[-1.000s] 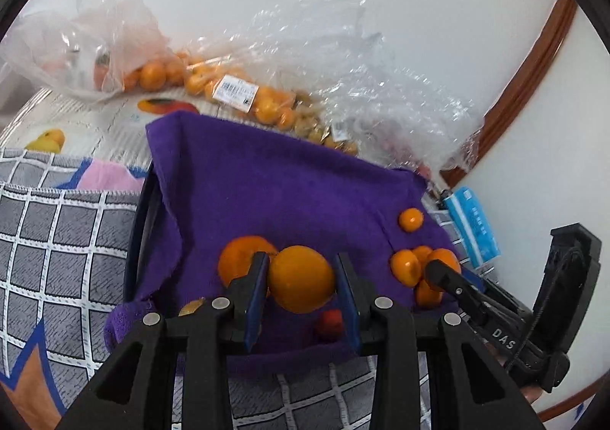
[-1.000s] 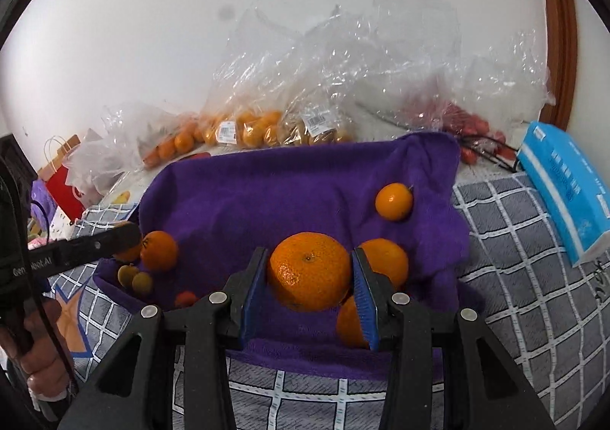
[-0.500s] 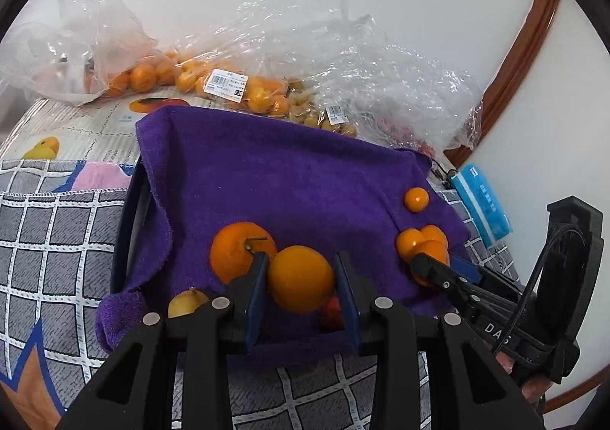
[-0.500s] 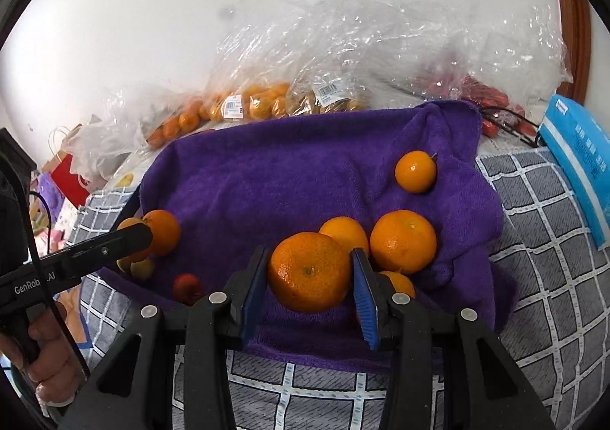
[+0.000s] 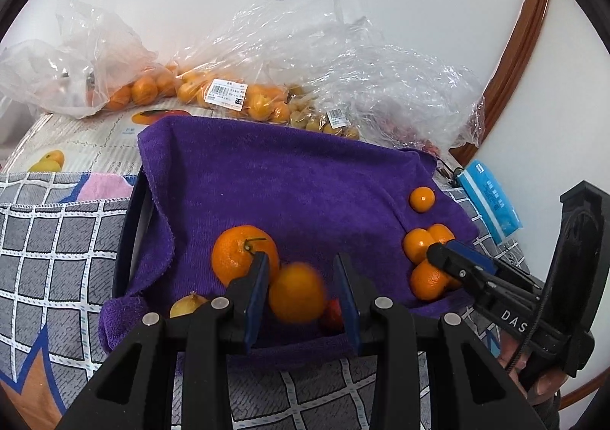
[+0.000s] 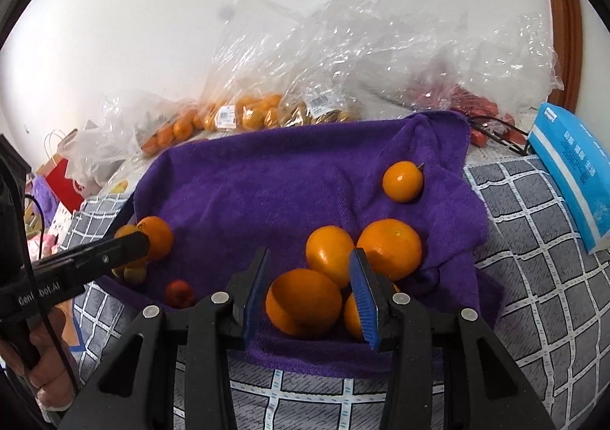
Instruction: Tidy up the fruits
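A purple towel [image 5: 286, 182] lies over a tray, with oranges on it. My left gripper [image 5: 301, 292] is open; a blurred orange [image 5: 297, 292] sits loose between its fingers, beside a larger stemmed orange [image 5: 240, 254], a yellowish fruit [image 5: 187, 306] and a small red fruit [image 5: 331, 317]. My right gripper [image 6: 309, 292] is open over the towel's right side; an orange [image 6: 303, 302] rests between its fingers among a cluster of oranges [image 6: 389, 249]. A small orange [image 6: 403, 181] lies farther back.
Clear plastic bags of oranges and small fruits [image 5: 236, 94] line the wall behind the towel. A blue tissue pack [image 6: 572, 170] lies at the right on the grey checked cloth [image 6: 533, 296]. A dark tray rim [image 5: 127, 224] shows at the towel's left.
Both grippers have opened and let go of their oranges, which now drop or rest on the towel. Both grippers have pulled back and up a little.
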A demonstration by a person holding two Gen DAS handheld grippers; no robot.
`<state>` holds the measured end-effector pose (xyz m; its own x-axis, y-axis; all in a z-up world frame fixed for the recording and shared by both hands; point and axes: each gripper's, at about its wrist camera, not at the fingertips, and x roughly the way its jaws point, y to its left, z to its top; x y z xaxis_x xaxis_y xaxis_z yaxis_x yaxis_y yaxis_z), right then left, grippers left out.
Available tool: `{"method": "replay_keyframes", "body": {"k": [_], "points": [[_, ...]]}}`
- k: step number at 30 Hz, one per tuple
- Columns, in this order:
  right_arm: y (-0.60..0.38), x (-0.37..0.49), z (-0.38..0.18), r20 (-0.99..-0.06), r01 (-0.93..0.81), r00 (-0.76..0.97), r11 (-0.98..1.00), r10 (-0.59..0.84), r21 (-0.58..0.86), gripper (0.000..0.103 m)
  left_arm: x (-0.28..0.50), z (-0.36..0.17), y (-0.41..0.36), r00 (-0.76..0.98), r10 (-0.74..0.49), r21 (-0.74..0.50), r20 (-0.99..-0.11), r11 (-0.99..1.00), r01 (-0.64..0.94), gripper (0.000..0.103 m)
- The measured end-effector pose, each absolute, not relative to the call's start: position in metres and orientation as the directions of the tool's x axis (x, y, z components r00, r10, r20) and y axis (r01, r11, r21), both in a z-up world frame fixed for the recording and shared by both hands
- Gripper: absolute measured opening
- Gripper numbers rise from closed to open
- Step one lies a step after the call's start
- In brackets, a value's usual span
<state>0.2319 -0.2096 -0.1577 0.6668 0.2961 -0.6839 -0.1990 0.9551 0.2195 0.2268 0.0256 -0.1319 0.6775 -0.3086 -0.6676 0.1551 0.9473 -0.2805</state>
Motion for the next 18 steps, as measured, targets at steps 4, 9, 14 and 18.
{"method": "replay_keyframes", "body": {"k": [4, 9, 14, 18], "points": [[-0.21, 0.231, -0.157, -0.679, -0.186, 0.674, 0.957, 0.289, 0.223, 0.043, 0.227, -0.131, 0.024, 0.683, -0.299, -0.267, -0.666, 0.951, 0.156, 0.035], [-0.208, 0.228, -0.153, -0.663, -0.173, 0.705, 0.968, 0.251, 0.181, 0.049, 0.226, -0.129, 0.029, 0.686, -0.306, -0.285, -0.66, 0.947, 0.149, 0.044], [-0.206, 0.225, -0.142, -0.648, -0.166, 0.723, 0.971, 0.238, 0.172, 0.056, 0.22, -0.117, 0.032, 0.734, -0.269, -0.248, -0.624, 0.958, 0.14, 0.052], [-0.206, 0.215, -0.123, -0.613, -0.164, 0.753, 0.97, 0.241, 0.18, 0.057, 0.214, -0.102, 0.032, 0.758, -0.253, -0.237, -0.6, 0.962, 0.134, 0.055]]}}
